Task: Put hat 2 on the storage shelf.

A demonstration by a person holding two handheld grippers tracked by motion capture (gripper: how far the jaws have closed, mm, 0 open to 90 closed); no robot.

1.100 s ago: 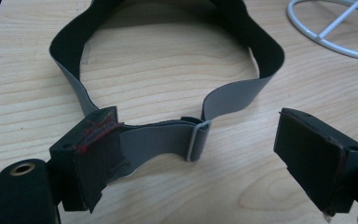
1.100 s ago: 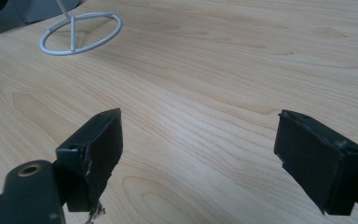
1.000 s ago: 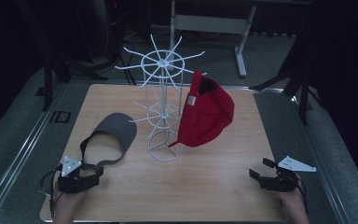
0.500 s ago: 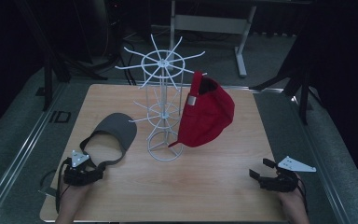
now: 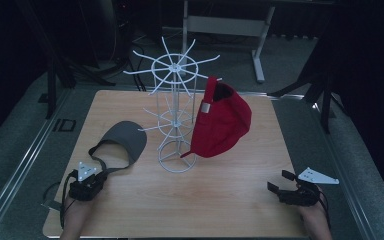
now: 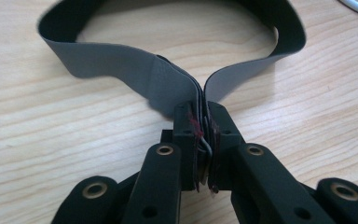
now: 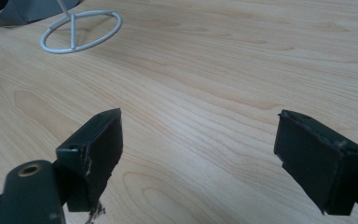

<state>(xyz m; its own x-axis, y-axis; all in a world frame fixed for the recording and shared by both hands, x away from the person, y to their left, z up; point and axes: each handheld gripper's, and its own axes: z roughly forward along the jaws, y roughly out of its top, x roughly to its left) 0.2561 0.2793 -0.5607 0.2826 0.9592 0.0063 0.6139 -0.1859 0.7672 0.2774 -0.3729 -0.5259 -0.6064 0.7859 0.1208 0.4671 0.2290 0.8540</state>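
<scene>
Grey strap (image 6: 168,81) of the visor (image 5: 122,142) is pinched between the just-closed jaws of the left gripper (image 5: 87,182) at the wooden table's (image 5: 220,200) near left. The right gripper (image 7: 200,154) is held wide open, nothing gripped. Farther back, a red cap (image 5: 222,120) is hung on the white wire rack (image 5: 176,115).

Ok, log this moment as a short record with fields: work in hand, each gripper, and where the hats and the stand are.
work in hand: picking up the grey visor by its strap
left gripper: jaws have just been closing, now pinched on the strap
right gripper: open, nothing between the jaws, near the table's right front corner
red cap: hanging on the white wire stand
visor: flat on the wooden table, left of the stand
stand: upright, mid-table
</scene>
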